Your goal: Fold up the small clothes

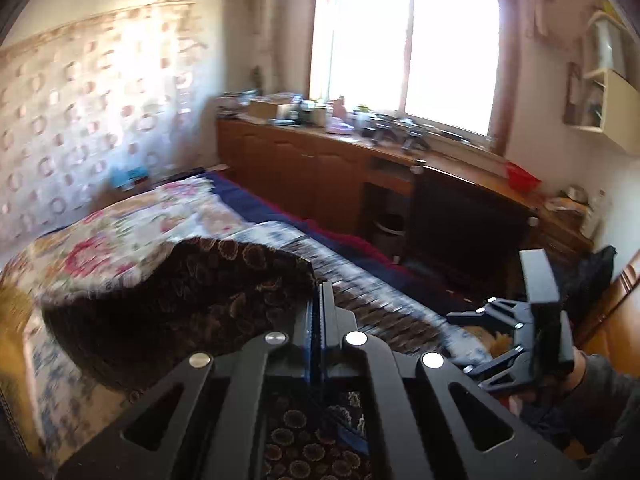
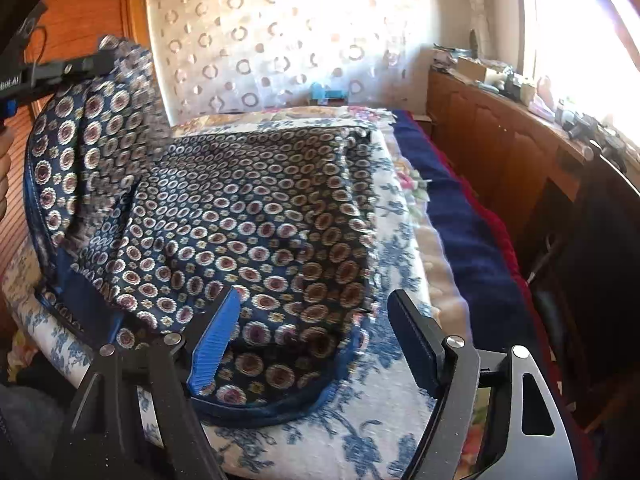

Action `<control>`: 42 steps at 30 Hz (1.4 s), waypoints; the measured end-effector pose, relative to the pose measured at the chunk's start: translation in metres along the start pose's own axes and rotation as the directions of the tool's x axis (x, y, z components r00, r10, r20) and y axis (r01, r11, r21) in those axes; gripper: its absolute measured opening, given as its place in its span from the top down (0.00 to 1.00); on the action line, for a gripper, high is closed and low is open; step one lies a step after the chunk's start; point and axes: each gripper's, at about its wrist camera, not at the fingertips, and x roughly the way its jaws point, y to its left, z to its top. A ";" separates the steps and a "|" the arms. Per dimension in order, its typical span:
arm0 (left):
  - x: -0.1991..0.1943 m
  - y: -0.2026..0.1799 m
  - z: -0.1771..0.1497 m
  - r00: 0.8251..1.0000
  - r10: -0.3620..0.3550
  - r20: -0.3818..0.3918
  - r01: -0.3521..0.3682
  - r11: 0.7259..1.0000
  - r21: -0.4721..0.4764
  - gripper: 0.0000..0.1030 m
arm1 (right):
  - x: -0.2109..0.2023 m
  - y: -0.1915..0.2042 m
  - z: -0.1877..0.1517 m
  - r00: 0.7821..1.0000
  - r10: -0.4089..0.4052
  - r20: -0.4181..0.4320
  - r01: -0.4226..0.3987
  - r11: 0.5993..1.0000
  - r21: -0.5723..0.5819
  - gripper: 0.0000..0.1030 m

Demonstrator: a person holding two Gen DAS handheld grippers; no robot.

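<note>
A dark blue garment (image 2: 248,216) with a round medallion pattern lies spread on the bed. My left gripper (image 1: 319,300) is shut on one edge of it and holds that part lifted; the raised cloth (image 1: 180,300) hangs to the left of the jaws. In the right wrist view the left gripper (image 2: 90,65) shows at the upper left with the lifted flap (image 2: 92,140) hanging below it. My right gripper (image 2: 316,312) is open and empty, low over the garment's near edge. It also shows in the left wrist view (image 1: 532,320).
The bed has a white and blue floral cover (image 2: 380,420) and a navy blanket (image 2: 464,232) along its right side. A wooden cabinet (image 1: 304,176) with clutter runs under the window (image 1: 404,48). A dark chair (image 1: 468,224) stands by the bed.
</note>
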 end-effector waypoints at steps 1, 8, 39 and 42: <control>0.003 -0.008 0.006 1.000 -0.016 0.000 0.016 1.000 0.008 1.00 | -0.001 -0.003 -0.001 1.000 0.001 0.002 -0.001 1.000 0.008 0.25; 0.021 -0.019 0.010 0.998 -0.045 -0.053 0.045 0.999 -0.001 0.77 | -0.009 -0.017 -0.004 1.000 0.011 0.008 -0.011 0.999 0.047 0.25; -0.055 0.079 -0.135 0.950 0.294 -0.108 -0.311 0.929 -0.200 0.63 | 0.033 0.078 0.072 0.994 0.113 0.003 -0.110 0.975 -0.196 0.25; -0.062 0.082 -0.139 0.946 0.308 -0.103 -0.323 0.923 -0.210 0.63 | 0.042 0.095 0.084 0.990 0.138 -0.007 -0.136 0.963 -0.231 0.25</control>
